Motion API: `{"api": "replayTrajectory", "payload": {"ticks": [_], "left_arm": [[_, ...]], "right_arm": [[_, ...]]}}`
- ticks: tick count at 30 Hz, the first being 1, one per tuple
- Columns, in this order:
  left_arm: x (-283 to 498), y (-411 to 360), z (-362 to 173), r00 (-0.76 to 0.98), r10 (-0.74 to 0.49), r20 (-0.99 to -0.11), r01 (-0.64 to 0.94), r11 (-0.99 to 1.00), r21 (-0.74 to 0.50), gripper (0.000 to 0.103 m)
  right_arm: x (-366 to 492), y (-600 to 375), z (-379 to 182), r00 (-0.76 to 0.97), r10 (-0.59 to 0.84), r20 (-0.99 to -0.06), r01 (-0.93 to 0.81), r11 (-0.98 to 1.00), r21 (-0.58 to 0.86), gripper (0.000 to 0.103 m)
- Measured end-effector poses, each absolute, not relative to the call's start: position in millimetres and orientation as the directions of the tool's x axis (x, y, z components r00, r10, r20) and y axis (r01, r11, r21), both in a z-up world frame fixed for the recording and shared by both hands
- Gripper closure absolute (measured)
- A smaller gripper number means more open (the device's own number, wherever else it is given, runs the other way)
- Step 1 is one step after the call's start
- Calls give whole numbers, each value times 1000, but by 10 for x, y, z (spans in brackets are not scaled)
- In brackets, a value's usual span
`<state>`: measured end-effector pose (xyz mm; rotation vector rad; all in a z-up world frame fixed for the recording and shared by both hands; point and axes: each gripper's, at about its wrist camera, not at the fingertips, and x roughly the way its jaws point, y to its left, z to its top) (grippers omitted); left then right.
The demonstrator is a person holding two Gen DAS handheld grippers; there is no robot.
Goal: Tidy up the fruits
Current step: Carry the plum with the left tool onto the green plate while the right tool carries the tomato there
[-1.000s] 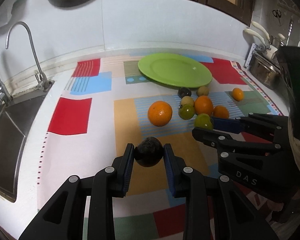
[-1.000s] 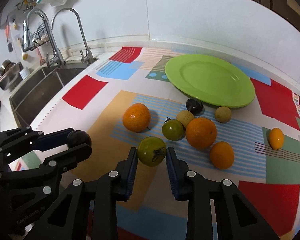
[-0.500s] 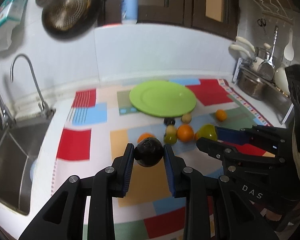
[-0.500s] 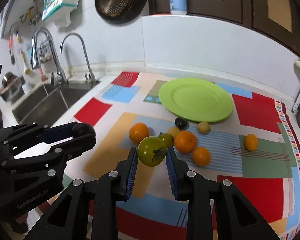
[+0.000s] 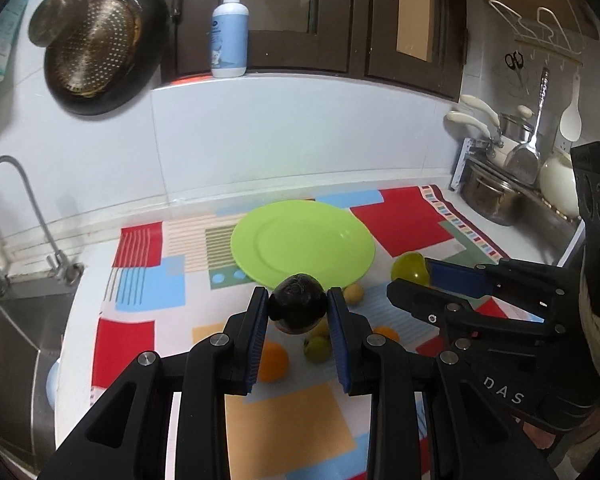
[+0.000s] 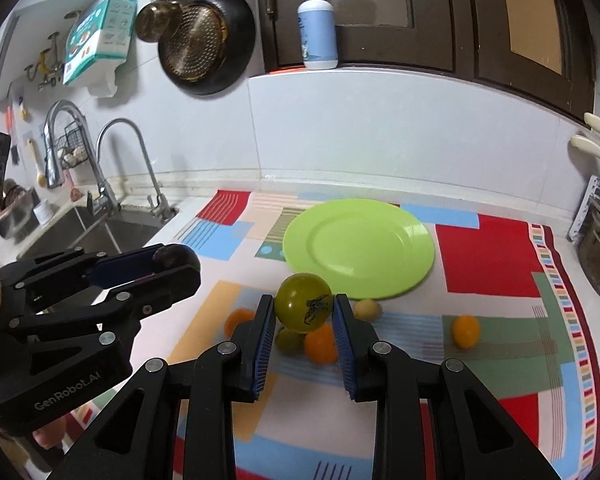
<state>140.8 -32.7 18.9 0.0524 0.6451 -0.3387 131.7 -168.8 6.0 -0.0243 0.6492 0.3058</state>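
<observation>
My left gripper is shut on a dark round fruit, held in the air above the counter. My right gripper is shut on a green tomato, also lifted. Each gripper shows in the other's view: the right gripper with the green tomato, and the left gripper with the dark fruit. An empty green plate lies beyond both, on the patchwork mat. Oranges and small fruits stay on the mat below the fingers; one orange fruit lies apart to the right.
A steel sink with taps lies to the left. Pots and utensils stand at the right end of the counter. A pan hangs on the wall, and a pump bottle stands on the ledge.
Both grippers have risen from the mat with their fruits and tilted up, so the plate and loose fruits look smaller and lower, and the wall and cabinets have come into view.
</observation>
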Motion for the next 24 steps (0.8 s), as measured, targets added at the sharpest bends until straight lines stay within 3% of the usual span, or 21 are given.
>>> {"api": "replayTrajectory", "payload": {"ticks": [24], "left_arm": [[2822,-571,-142,613,-315,-725,384,920,-75,73]], "right_arm": [[2616,-1864,-129,682,220,-697,-225,971,86,73]]}}
